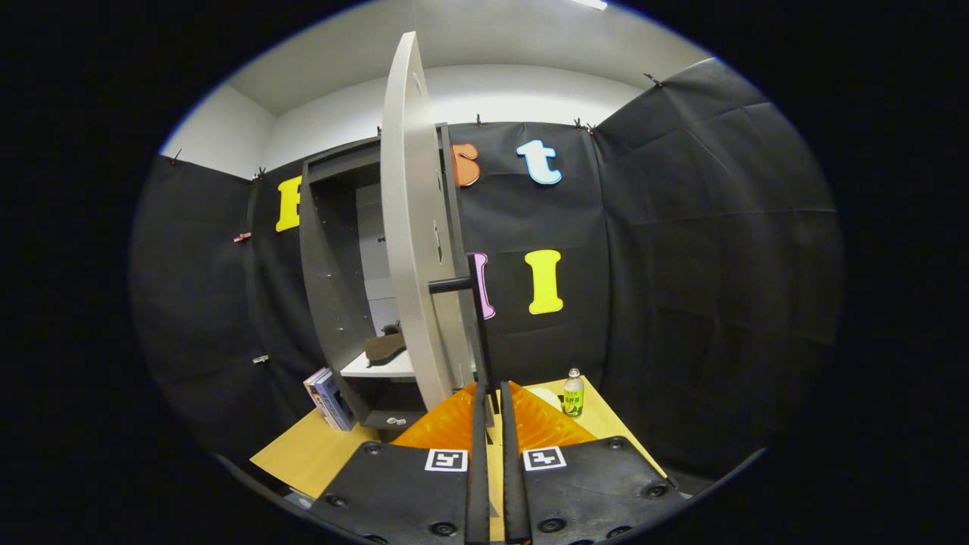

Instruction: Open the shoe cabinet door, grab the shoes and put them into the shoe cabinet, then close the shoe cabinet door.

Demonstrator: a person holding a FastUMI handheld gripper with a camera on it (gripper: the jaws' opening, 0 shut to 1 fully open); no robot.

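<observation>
Tongs [490, 393] brought nearly together, fingers [478, 454] left with a narrow gap between them, closed around the lower end of the dark bar handle [478, 318] of the shoe cabinet door [412, 250]; whether both fingers actually pressed on the handle could not be told. Door stood open, swung out toward the camera and seen almost edge-on, pale on its face, handle standing off on a short post. Shoe cabinet [333, 272] found upright on the wooden surface [310, 454], grey, against the black booth wall, interior exposed to the left of the door. Brown shoe [384, 346] lay inside the cabinet on a white shelf [378, 369], partly hidden behind the door's edge. Lower compartment beneath that shelf held a small pale item, too small to identify. Boxed item [328, 399] leaned against the cabinet's left foot on the surface. Small bottle [574, 393] with a green label stood upright on the surface to the right of the fingers, well apart from the cabinet. Pale rounded object [545, 395] sat just left of the bottle, partly hidden behind the fingers.
</observation>
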